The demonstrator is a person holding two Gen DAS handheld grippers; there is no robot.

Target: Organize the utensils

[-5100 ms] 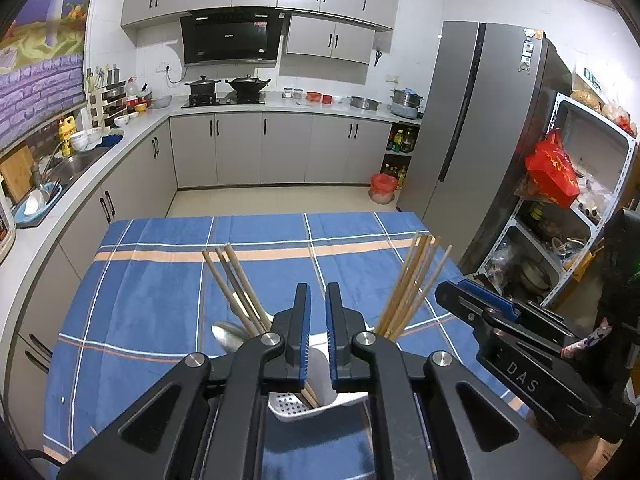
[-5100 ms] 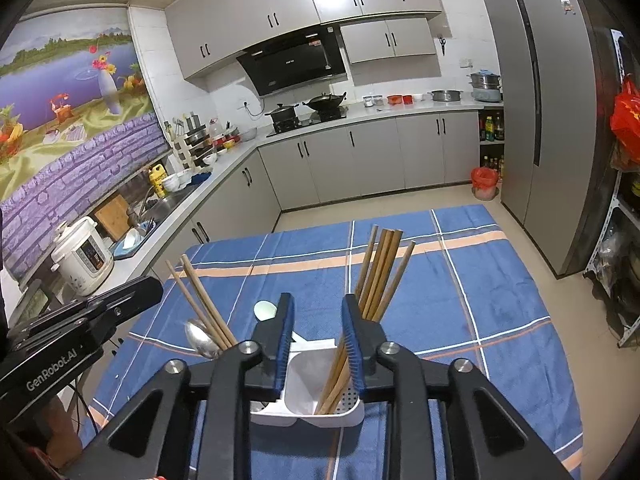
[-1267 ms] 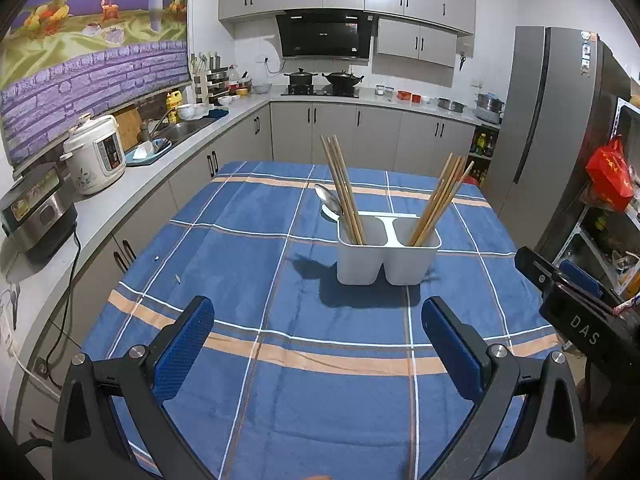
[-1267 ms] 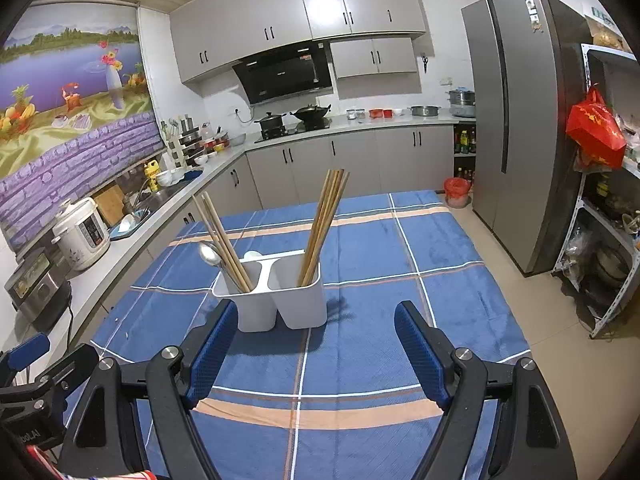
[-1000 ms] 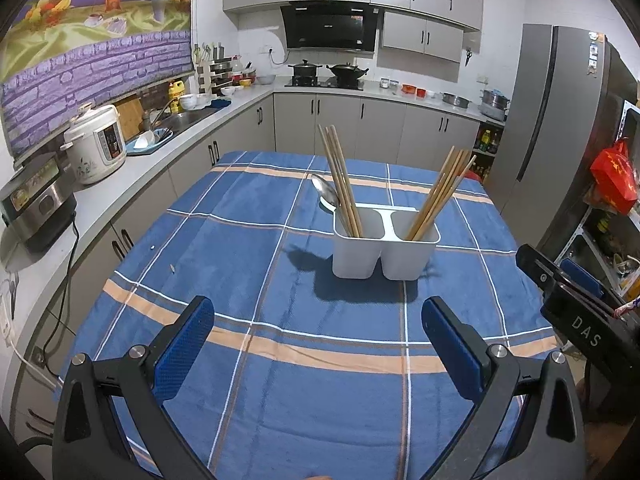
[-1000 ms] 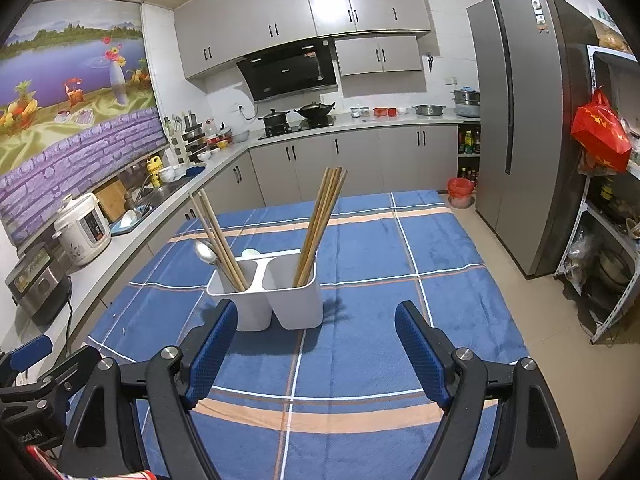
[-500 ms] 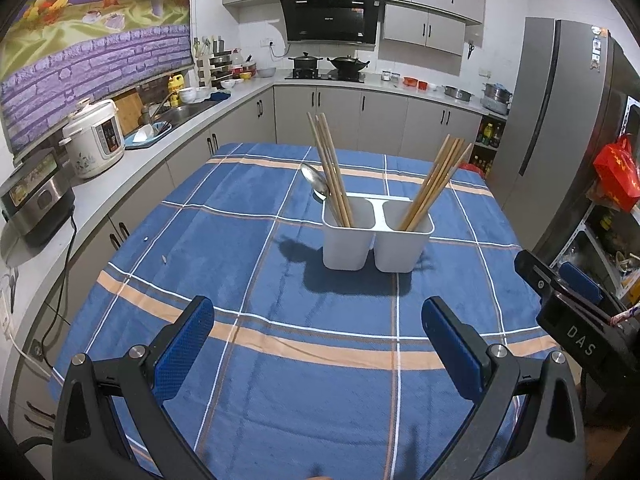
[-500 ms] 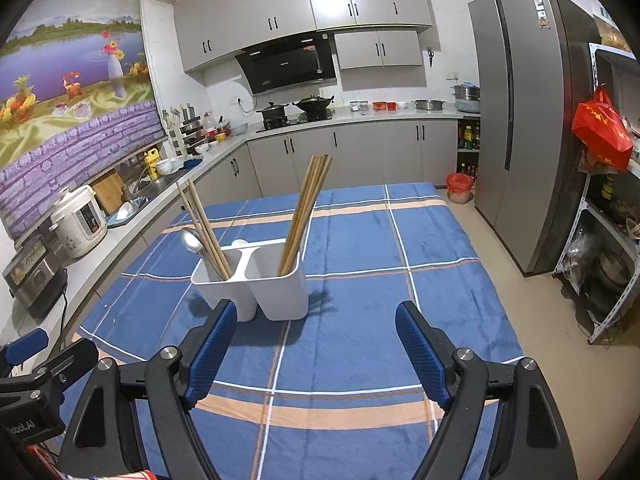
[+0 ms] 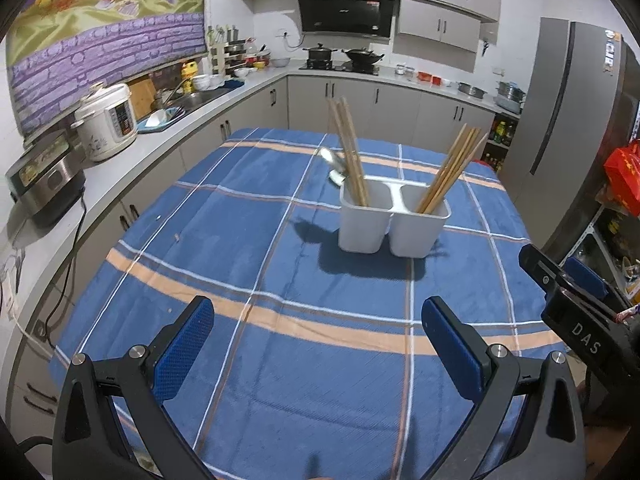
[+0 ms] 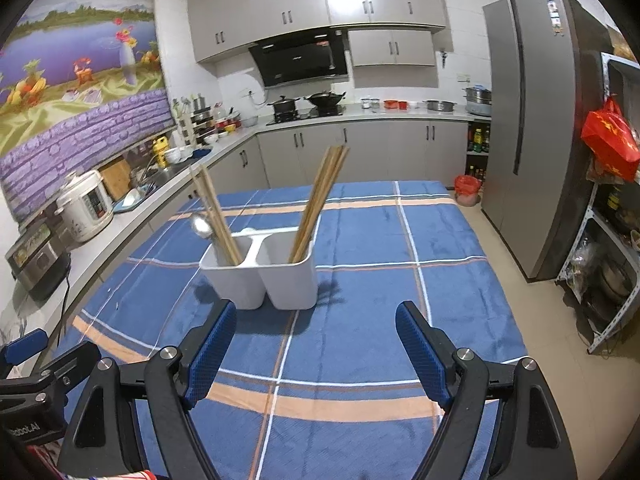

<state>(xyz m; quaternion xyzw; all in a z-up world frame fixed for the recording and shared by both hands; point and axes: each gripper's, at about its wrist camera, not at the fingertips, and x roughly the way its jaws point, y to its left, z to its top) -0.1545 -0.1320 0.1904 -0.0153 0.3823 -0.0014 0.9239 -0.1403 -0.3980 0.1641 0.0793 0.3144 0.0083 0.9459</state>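
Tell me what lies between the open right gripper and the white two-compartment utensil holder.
Only bare blue plaid tablecloth separates the right gripper from the holder, in the right wrist view.

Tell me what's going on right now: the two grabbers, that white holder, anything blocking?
Left gripper and right gripper: jaws open, empty. Utensil holder upright on tablecloth, chopsticks in both compartments. Nothing blocking.

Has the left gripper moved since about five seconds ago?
Yes. The left gripper has backed away from the white utensil holder and now stands open.
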